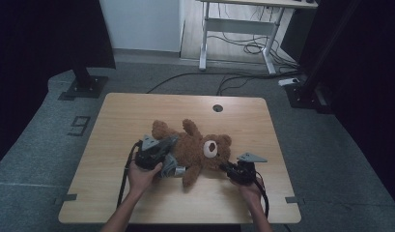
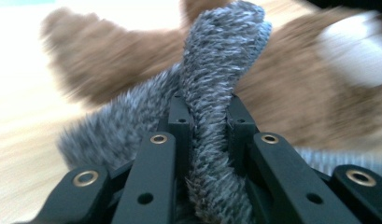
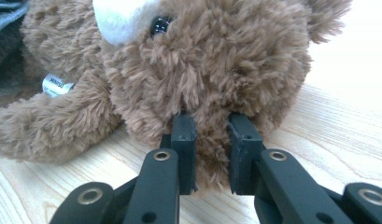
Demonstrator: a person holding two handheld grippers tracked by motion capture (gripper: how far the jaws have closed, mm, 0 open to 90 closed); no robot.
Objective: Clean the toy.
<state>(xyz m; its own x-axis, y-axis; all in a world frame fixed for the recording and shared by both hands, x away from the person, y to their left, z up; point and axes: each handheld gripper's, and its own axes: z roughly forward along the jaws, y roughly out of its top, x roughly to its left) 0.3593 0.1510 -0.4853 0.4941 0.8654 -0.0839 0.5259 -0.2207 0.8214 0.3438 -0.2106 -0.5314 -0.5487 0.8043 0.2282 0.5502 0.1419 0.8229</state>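
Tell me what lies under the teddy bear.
The teddy bear lies on the wooden table; grey fuzzy cloth shows at its near side. How far the cloth reaches beneath stays hidden.

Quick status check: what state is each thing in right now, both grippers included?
Teddy bear: lying on the table, pinched at the head.
Grey fuzzy garment: partly against the bear, a fold clamped.
Left gripper: shut on the grey fuzzy garment.
Right gripper: shut on the teddy bear's head fur.
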